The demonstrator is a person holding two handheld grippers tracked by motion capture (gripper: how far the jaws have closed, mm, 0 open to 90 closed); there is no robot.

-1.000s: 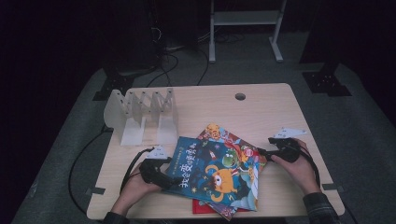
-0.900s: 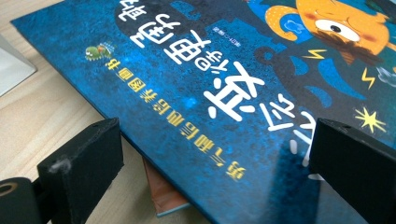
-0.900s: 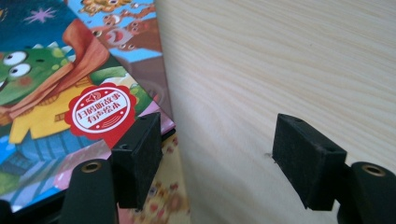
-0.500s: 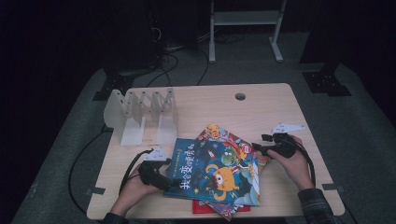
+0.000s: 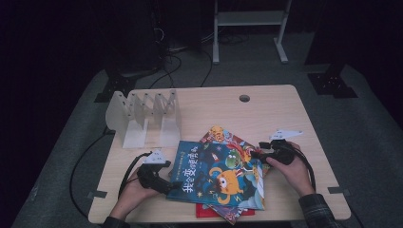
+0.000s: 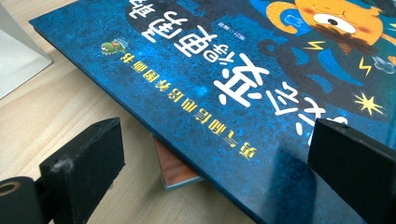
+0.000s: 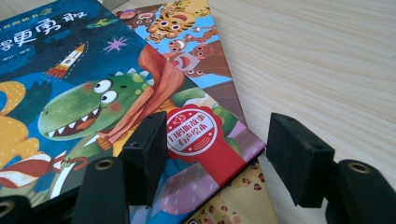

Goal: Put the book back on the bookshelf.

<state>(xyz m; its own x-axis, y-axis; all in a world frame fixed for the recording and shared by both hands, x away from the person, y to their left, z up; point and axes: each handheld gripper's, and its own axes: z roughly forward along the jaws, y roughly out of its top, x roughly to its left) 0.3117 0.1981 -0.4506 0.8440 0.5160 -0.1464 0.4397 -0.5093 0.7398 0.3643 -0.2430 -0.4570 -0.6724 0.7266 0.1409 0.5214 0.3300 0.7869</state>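
- Looking at the high view, a loose pile of children's picture books sits in the lower middle of the frame on the pale wooden table (image 5: 285, 109), topped by the dark blue hardcover with an orange monster on it (image 5: 216, 175).
- Left gripper (image 5: 167, 186) is at the blue book's lower left edge. In the left gripper view its black jaws stand wide apart, one over bare wood and one over the cover, not pinching anything. You can see a thin salmon-edged book (image 6: 173, 170) peeking out underneath.
- Right gripper (image 5: 254, 155) is at the right side of the pile. Its jaws have just been closing a bit and sit at a middling gap. In the right gripper view the corner of the green-dinosaur book with a red seal sticker (image 7: 191, 130) lies between them, but I can't see the pads pressing on it, so not gripped yet.
- My read: this is the lining-up-for-a-grab step, both hands framing the books.
- Next move probably needs the right jaws to slide further over that corner and close, while the left steadies the blue cover. Presumably it's headed for the white slotted plastic book rack (image 5: 145, 118) at upper left.
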